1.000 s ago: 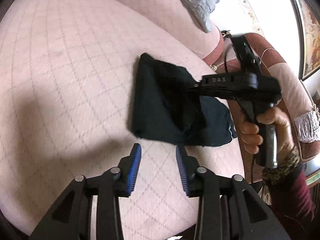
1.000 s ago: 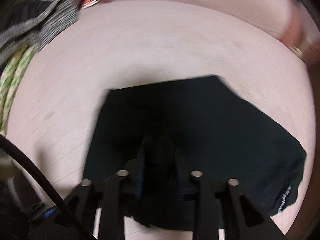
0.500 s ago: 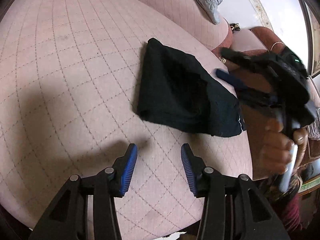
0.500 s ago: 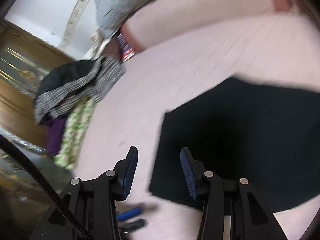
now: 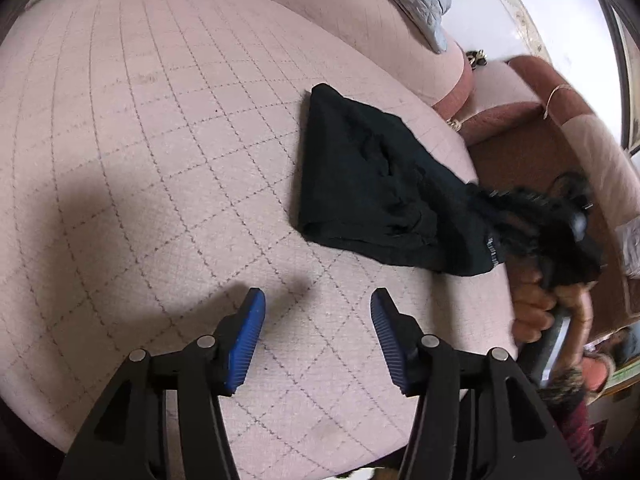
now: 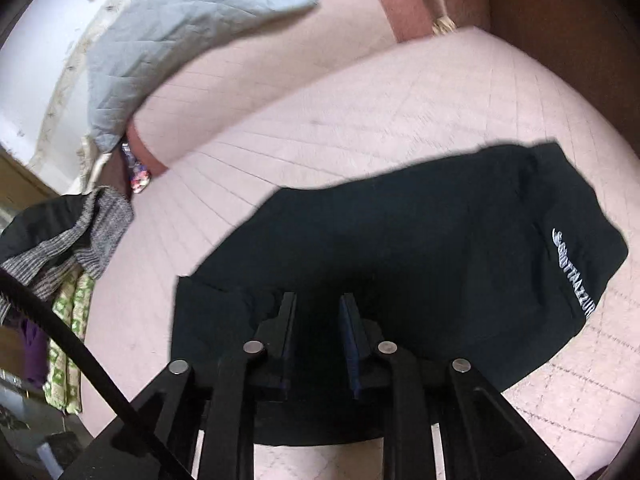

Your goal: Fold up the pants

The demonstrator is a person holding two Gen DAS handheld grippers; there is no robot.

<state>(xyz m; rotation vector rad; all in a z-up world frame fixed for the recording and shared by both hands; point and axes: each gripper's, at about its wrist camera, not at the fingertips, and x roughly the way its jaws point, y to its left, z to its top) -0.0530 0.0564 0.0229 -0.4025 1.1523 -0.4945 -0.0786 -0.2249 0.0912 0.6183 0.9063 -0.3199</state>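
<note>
The black pants (image 5: 372, 188) lie folded into a compact bundle on the pink quilted sofa seat (image 5: 160, 152). In the right wrist view the pants (image 6: 420, 248) fill the lower middle, with white lettering on the right side. My left gripper (image 5: 318, 304) is open and empty, hovering over bare seat in front of the pants. My right gripper (image 6: 318, 304) is low over the pants' near edge with its jaws narrowed, a gap between the pads; no cloth shows between them. In the left wrist view it appears blurred at the pants' right end (image 5: 532, 216).
A grey quilted cushion (image 6: 180, 36) leans on the sofa back. A pile of grey knit and patterned clothes (image 6: 60, 256) sits at the seat's left end. The brown armrest (image 5: 532, 120) borders the seat on the right.
My right gripper let go of the raised pants fold, swung away open, then came back low over the pants with jaws narrowed. The pants now lie flatter. My left gripper opened wider.
</note>
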